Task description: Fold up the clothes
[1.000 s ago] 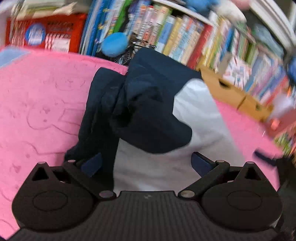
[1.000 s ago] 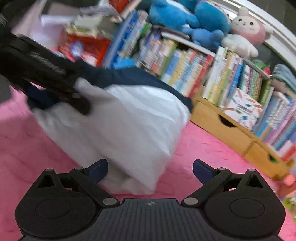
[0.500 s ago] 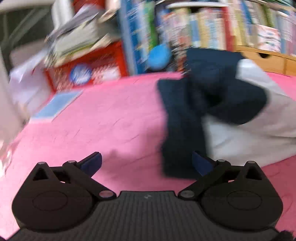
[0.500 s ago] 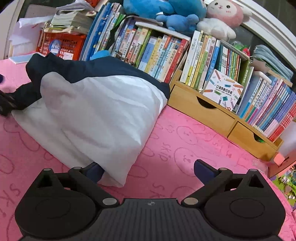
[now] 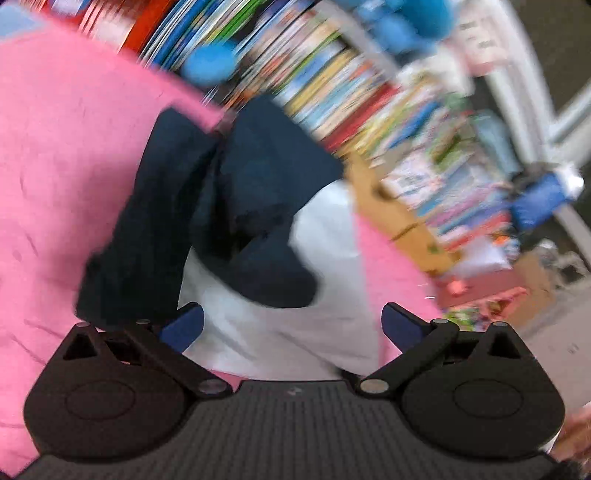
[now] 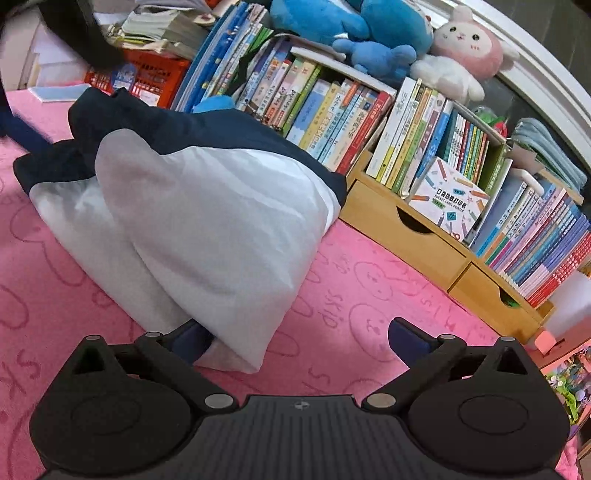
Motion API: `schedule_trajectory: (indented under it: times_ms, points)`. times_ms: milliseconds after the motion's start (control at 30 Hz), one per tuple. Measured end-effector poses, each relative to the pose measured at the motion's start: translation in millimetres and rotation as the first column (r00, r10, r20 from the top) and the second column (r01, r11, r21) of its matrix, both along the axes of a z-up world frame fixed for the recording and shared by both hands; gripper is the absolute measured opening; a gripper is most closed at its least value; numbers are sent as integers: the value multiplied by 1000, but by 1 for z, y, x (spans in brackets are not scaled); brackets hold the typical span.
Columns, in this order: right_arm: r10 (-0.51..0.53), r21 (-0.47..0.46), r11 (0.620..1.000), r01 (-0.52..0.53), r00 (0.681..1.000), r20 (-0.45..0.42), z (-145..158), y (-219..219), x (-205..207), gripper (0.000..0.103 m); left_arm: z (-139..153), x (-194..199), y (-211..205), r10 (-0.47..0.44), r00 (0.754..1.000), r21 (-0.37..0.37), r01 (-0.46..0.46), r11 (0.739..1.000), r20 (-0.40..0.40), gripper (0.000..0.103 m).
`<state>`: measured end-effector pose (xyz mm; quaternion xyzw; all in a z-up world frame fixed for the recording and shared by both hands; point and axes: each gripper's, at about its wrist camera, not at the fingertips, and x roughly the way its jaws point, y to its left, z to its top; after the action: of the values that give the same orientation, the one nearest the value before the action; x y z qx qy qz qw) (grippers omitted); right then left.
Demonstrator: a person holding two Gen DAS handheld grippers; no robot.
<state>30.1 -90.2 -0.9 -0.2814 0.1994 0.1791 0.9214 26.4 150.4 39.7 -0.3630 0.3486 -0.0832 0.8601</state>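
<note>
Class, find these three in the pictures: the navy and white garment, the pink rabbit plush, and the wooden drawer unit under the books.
Navy and white garment (image 6: 221, 221): right wrist view, white folded panel.
Pink rabbit plush (image 6: 467, 42): right wrist view, its face.
Wooden drawer unit (image 6: 417, 243): right wrist view, left drawer front.

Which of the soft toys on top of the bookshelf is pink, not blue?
The rabbit toy, at the right end of the row. It has a pink head with a white face; the toys beside it are blue.

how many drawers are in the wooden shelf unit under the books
2. One light wooden drawer with a half-round cut-out sits beside the white-and-navy folded garment; the second light wooden drawer is further right. More may be hidden beyond the frame.
</note>
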Motion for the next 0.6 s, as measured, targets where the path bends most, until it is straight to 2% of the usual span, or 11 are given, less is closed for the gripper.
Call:
schedule_trajectory:
  times_ms: [33, 100, 167, 200, 267, 433, 600]
  points:
    - [0, 2, 1000, 0, 1000, -2, 0, -1, 0, 103, -9, 10, -5, 18, 999, -5, -18, 1000, -41, 102]
    - [0, 1, 1000, 0, 1000, -2, 0, -1, 0, 103, -9, 10, -13, 86, 996, 19, -86, 996, -1, 102]
    - [2, 1, 1000, -2, 1000, -3, 0, -1, 0, 103, 0, 10, -28, 129, 990, 137, -135, 981, 49, 101]
    - [3, 3, 1000, -3, 1000, -5, 1, -1, 0, 103, 4, 11, -37, 130, 990, 213, -139, 967, 55, 101]
    - [4, 5, 1000, -4, 1000, -8, 1, -1, 0, 103, 8, 13, -49, 105, 993, 298, -117, 947, 56, 101]
    - [7, 5, 1000, -7, 1000, -9, 1, -2, 0, 103, 4, 12, -51, 84, 995, 267, -97, 959, 58, 96]
    - [9, 1, 1000, -9, 1000, -7, 1, -3, 1, 103, -4, 15, -52, 75, 996, 289, -84, 954, 43, 96]
